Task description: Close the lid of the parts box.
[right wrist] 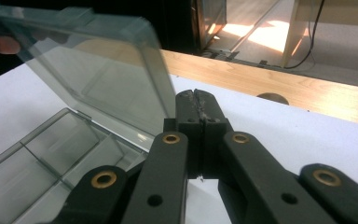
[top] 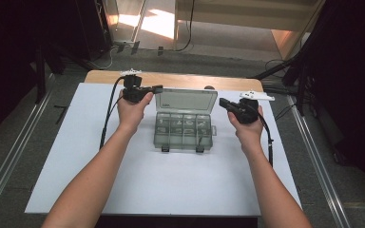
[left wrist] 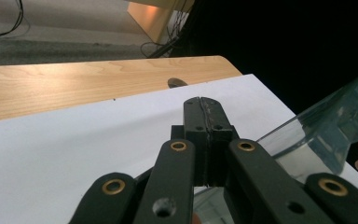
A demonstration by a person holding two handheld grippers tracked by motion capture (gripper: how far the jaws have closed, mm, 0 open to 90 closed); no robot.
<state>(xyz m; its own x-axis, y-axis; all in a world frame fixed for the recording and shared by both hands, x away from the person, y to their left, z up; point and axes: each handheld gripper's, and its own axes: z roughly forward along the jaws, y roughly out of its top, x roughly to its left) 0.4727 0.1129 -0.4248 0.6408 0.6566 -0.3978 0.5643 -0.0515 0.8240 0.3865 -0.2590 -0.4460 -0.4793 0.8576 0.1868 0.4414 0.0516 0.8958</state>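
A clear plastic compartment box (top: 184,127) sits mid-table on the white board, its lid (top: 186,100) standing up at the back. Small parts lie in several compartments. My left gripper (top: 160,88) is shut and empty, with its tips by the lid's upper left corner. In the left gripper view the shut jaws (left wrist: 203,103) point past the lid (left wrist: 326,135), which is apart at the right. My right gripper (top: 222,101) is shut and empty just right of the lid's edge. In the right gripper view the closed tips (right wrist: 197,98) sit beside the lid (right wrist: 88,65), above the compartments (right wrist: 42,158).
The white board (top: 138,180) covers most of a wooden table (top: 180,79), whose bare strip shows at the back with a dark round spot (top: 209,87). Cables trail from both grippers. Metal floor rails run along both sides of the table.
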